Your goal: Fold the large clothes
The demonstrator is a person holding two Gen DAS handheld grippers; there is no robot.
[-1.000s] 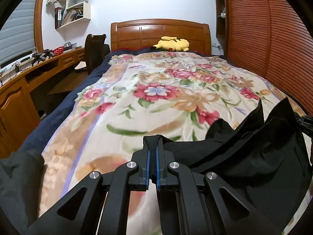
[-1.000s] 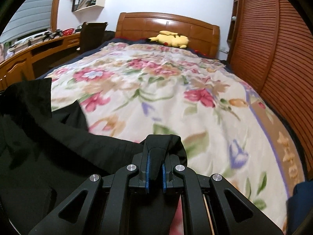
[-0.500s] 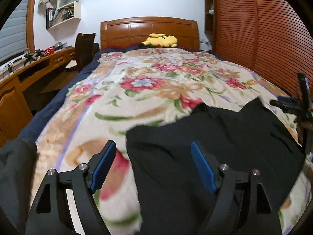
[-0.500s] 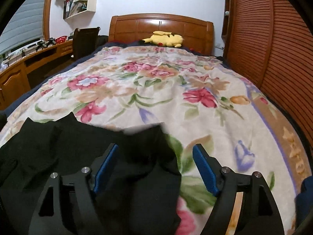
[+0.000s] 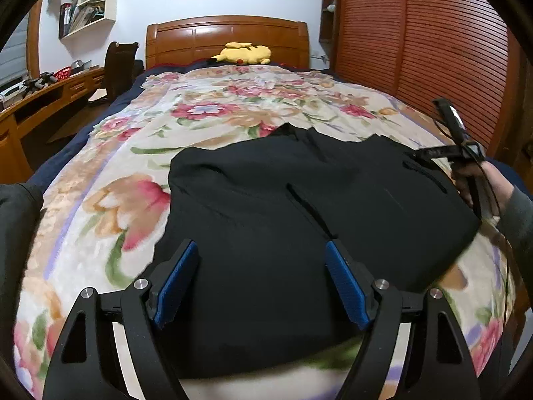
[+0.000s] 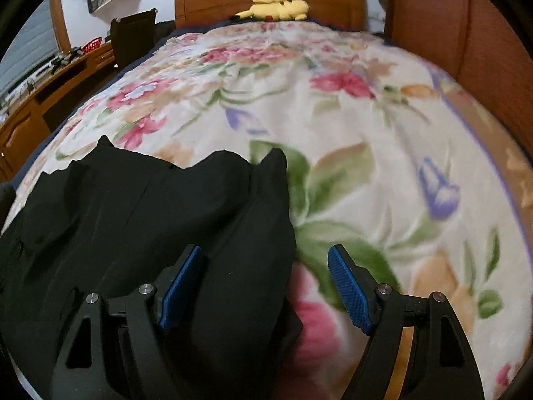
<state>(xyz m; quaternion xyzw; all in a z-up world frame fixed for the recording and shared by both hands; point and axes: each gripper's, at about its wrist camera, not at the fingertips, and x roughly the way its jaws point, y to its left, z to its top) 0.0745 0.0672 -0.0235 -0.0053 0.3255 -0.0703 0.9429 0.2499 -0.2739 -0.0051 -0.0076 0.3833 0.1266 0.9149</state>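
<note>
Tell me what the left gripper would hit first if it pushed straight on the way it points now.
Most likely the black fabric garment spread on the floral blanket. The left gripper has its jaws wide open above it, nothing between; depth is hard to judge.

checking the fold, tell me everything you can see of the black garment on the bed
The black garment is plain, matte, woven-looking cloth lying loosely flat on the floral blanket, near the foot of the bed. Slit openings like pockets and a seam cross its top; its far edge is uneven, with peaks. Both grippers are open above it; nothing grips it.
</note>
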